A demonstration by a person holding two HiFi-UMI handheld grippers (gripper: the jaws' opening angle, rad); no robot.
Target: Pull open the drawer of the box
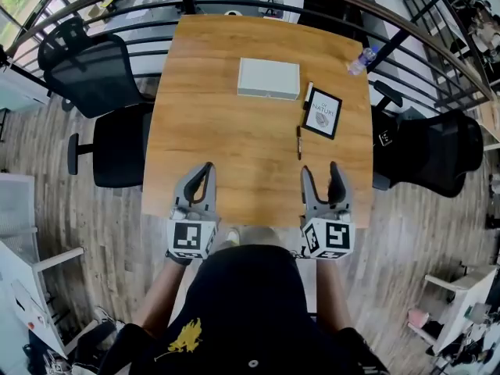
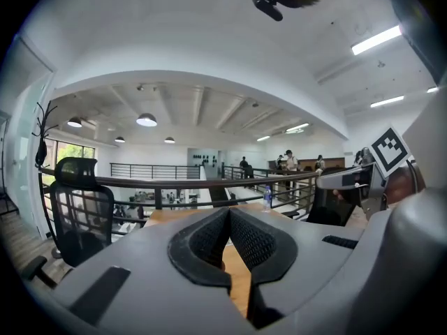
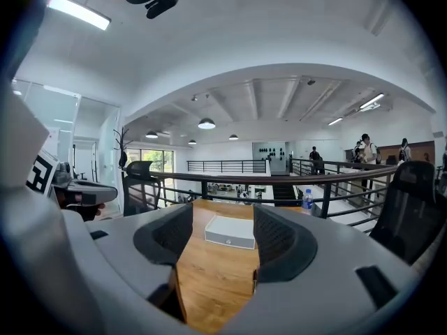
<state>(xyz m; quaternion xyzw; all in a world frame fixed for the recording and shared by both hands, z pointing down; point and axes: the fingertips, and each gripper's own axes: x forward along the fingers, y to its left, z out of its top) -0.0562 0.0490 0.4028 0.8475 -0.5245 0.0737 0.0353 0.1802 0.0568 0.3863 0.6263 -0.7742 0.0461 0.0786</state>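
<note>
box [image 1: 268, 78] [image 3: 230, 232]: a flat white box lay on the wooden table [image 1: 234, 155], near the far edge and about midway along it, long side facing the person.
drawer: the front face looked flush with the box; what it held could not be seen.
right gripper [image 1: 320, 170] [image 3: 222, 219]: hovered at the near edge, right of the middle, jaws spread apart with nothing between them, pointing toward the far edge; its own view framed the box between the two pads.
left gripper [image 1: 208, 169] [image 2: 229, 212]: hovered at the near edge, left of the middle, jaw tips pressed together on nothing, pointing toward the far edge.
arms: both forearms reached forward from the body, side by side, each gripper's marker cube sitting nearest the person.
box to grippers: well apart from both, straight ahead across the table, a little nearer the right gripper's line.
card [image 1: 323, 113]: a black card lay just right of the box, tilted.
pen [image 1: 298, 141]: a dark pen lay just below the card's left corner, between the box and the right gripper.
bottle [image 1: 362, 60] [image 3: 306, 201]: a water bottle stood at the far right corner.
chairs [image 1: 98, 76]: black office chairs stood at both side edges.
</note>
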